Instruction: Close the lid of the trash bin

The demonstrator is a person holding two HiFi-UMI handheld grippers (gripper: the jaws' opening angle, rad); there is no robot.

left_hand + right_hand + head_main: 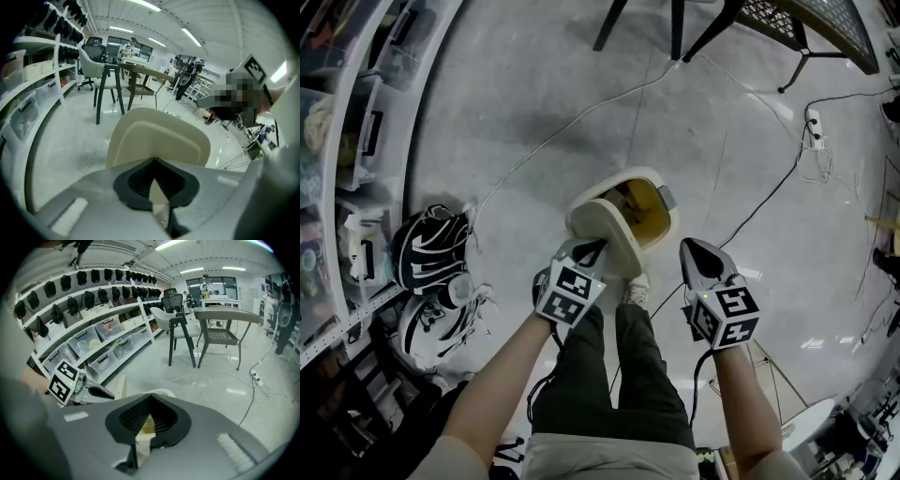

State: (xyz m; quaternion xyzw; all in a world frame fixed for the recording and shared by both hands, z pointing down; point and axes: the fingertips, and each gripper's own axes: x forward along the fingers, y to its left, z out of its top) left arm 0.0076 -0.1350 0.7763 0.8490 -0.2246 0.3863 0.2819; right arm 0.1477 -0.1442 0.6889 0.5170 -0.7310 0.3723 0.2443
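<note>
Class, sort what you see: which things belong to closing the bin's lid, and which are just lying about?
Part of the job:
trash bin
raised lid
left gripper
right gripper

Just lying about:
sneakers
power strip
chair legs
shelf storage boxes

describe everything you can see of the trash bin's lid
The cream, rounded plastic lid is raised. It stands near upright at the side of the cream trash bin nearest the person, leaving the bin's yellow inside exposed. Its smooth face carries a shallow stepped panel that follows its outline. The left gripper has its shut jaws right at the lid's face, seemingly touching it. The right gripper is clear of it. The bin stands on a glossy grey floor.
</note>
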